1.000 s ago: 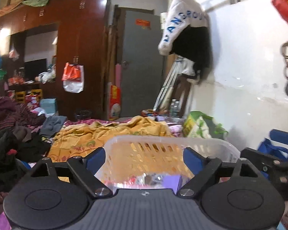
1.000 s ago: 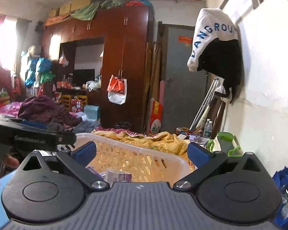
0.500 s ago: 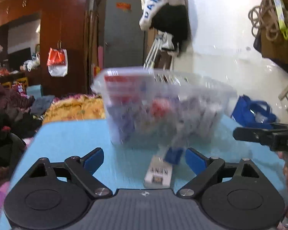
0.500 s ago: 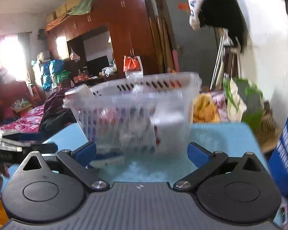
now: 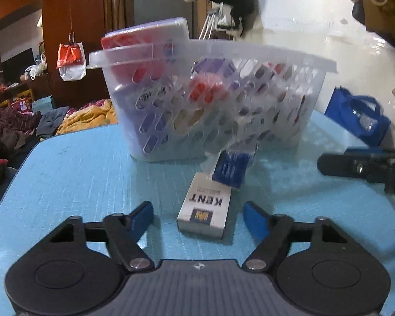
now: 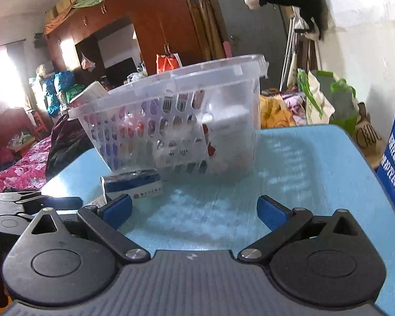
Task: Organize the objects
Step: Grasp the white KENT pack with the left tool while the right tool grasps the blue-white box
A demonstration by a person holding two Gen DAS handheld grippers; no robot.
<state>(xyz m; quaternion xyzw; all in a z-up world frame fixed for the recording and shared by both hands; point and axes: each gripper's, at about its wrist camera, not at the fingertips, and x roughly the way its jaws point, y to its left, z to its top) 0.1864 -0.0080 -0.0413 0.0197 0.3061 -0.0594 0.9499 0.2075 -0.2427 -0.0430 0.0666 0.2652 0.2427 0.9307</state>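
Left gripper [image 5: 198, 217] spread wide, blue pads apart, holding nothing. A white KENT cigarette pack [image 5: 205, 210] lies flat on the light blue tabletop [image 5: 79, 173] in the gap between its fingers, touching neither. Right gripper [image 6: 194, 210] also wide open, empty, hovering low over bare tabletop.

Clear slotted plastic basket [image 5: 213, 97] sits on the table ahead of both grippers, packed with small boxes in red, purple and white; a red-and-white box sticks up past the rim at its left end. A dark blue and white pack [image 5: 233, 167] lies just in front of the basket, overlapping the far end of the KENT pack. Basket contents blurred, labels unreadable.
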